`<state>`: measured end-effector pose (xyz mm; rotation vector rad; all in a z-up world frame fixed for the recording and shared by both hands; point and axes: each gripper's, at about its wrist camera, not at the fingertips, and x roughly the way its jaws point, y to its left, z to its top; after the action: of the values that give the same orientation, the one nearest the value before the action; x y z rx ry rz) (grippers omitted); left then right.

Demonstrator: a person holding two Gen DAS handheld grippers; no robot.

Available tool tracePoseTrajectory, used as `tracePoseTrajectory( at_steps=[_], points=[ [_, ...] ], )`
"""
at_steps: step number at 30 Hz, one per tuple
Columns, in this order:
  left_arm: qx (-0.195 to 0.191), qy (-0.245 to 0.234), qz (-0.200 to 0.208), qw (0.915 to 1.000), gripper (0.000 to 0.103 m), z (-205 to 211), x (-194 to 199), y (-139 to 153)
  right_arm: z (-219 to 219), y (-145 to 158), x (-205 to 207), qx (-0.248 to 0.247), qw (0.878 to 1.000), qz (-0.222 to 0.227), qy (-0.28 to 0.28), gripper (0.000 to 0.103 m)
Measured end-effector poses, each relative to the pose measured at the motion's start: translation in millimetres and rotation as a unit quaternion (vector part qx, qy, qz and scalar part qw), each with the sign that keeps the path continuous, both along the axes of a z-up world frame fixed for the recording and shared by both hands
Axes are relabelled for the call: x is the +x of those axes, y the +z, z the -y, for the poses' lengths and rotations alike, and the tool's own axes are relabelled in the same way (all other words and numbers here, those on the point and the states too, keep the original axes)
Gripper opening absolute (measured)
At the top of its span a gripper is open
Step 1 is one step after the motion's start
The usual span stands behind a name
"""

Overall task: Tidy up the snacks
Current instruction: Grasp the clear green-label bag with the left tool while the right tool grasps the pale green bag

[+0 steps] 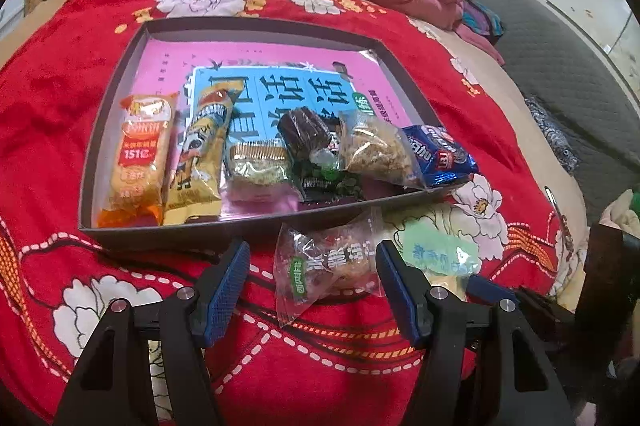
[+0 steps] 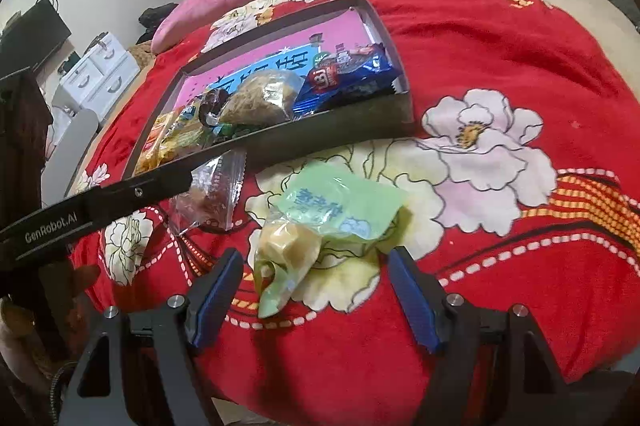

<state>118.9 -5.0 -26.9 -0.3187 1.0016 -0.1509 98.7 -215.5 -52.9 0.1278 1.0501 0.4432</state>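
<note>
We have two snacks not yet in the box [image 1: 120, 129], and each lies straight ahead of its own gripper. The clear packet [image 1: 328, 266] sits on the red blanket [image 1: 60, 105] just in front of the box's near wall, and our left gripper [image 1: 312, 286] frames it: jaws spread, one blue pad either side, neither pressing on the wrapper as far as we can see. The packet's long axis runs on a slant from its lower corner near us up toward the box, so it lies more along the fingers than across them, and we judge a closing squeeze would catch it across its narrow width. The green packet [image 2: 320, 226] lies to the right of the clear one, well apart from the box wall, and our right gripper [image 2: 316, 286] hangs over its near end, also spread and holding nothing. That packet's long axis likewise runs away from us, tail toward us and wide end beyond the fingertips. Each hand is plainly the nearer one for its own packet; in the right view the left gripper's arm crosses just beside the clear packet. Inside the box, the row of snacks [image 1: 256, 161] fills the near edge, with free space behind it.
</note>
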Motion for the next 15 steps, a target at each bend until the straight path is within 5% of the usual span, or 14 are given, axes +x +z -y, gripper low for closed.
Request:
tracePoseTrajectory(
  at_steps=[9, 15],
  points=[
    [-0.017, 0.003, -0.018, 0.9997, 0.067, 1.5, 8.1, -12.0, -27.6, -6.6, 9.9, -0.053, 0.998, 0.036, 0.027, 0.074],
    [-0.022, 0.0, -0.026, 0.9994, 0.071, 6.6, 12.7, -17.6, -47.2, -8.9, 2.3, -0.129, 0.987, 0.067, 0.067, 0.06]
  ],
)
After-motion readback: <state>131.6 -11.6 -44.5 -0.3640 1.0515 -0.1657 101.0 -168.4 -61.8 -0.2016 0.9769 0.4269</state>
